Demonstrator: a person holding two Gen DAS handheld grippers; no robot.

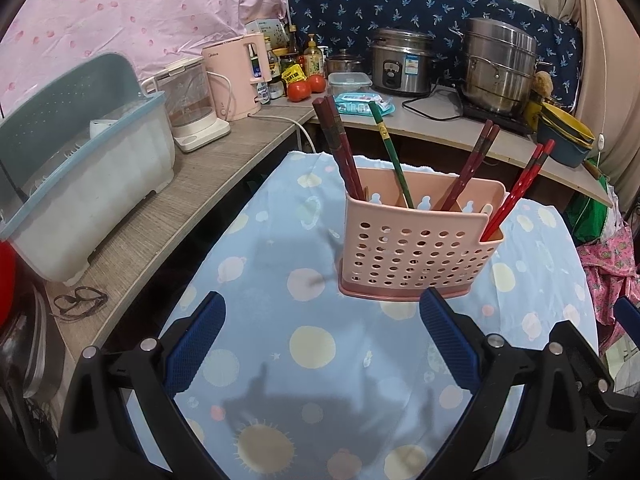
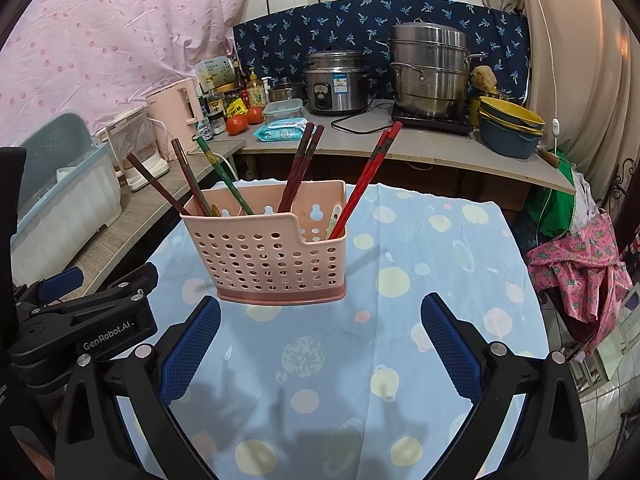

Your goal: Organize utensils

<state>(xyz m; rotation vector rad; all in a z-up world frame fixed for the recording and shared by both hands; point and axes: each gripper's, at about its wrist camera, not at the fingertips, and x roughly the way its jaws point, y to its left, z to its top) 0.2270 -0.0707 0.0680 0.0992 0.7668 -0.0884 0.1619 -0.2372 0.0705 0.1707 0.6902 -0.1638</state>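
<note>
1. Nearest us, the left hand-held gripper [image 1: 320,336] and the right hand-held gripper [image 2: 320,336] both hover over the near part of the cloth-covered counter [image 2: 440,320], each with its blue pads spread wide and nothing between them.
2. Just beyond the fingertips stands the pink utensil holder [image 2: 272,256], upright near the middle of the counter, apart from both grippers and slightly left of the right one's line.
3. We judge the holder to be light, stiff plastic; its perforated wall and rim offer a hold, though it could tip or slide on the soft cloth.
4. Inside it lean the dark red chopsticks [image 2: 298,168], a green chopstick [image 2: 224,178] and the bright red chopsticks [image 2: 368,176]. They look thin, rigid and slick, so we would pinch them high on the shaft, across the pair.
5. Farther back, a rice cooker [image 2: 336,82] and steamer pot [image 2: 430,68] sit along the rear worktop.
</note>
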